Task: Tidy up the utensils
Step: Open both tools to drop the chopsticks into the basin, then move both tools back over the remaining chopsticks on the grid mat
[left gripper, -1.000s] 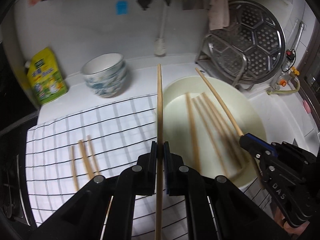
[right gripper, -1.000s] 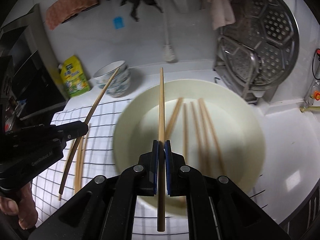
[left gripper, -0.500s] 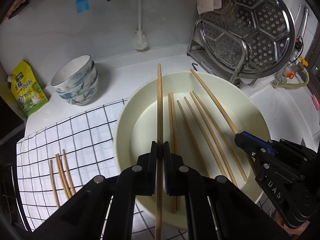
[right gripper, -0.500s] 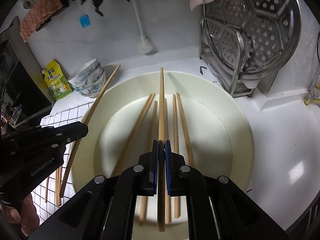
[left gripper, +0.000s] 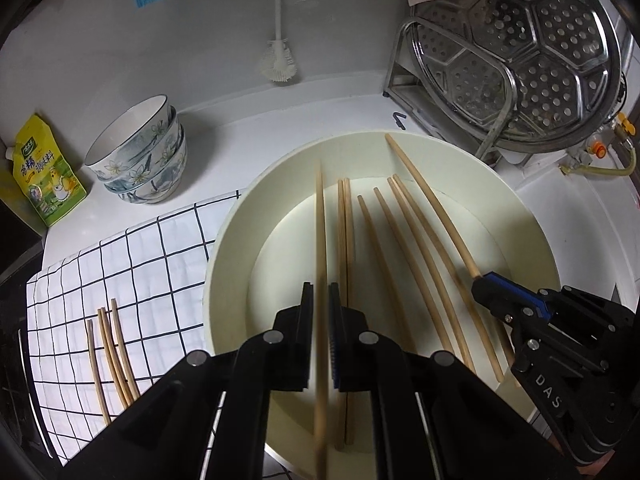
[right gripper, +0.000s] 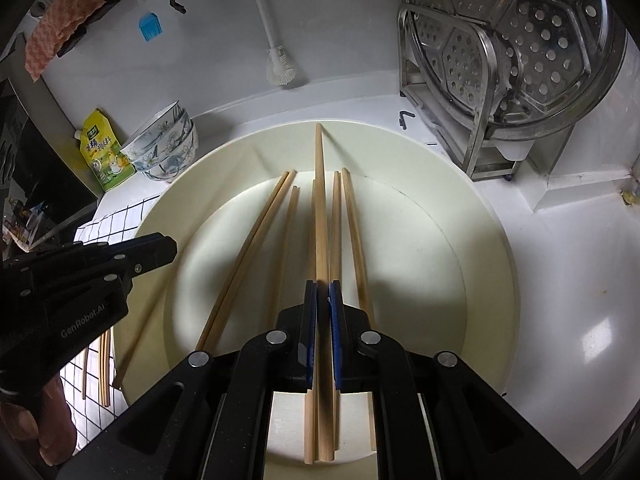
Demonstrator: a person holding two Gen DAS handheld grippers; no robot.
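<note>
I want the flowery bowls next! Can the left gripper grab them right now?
Probably not yet. The left gripper has a chopstick between its fingers over the cream basin, so it isn't free. The stacked bowls sit off to its left with open counter around them.
</note>
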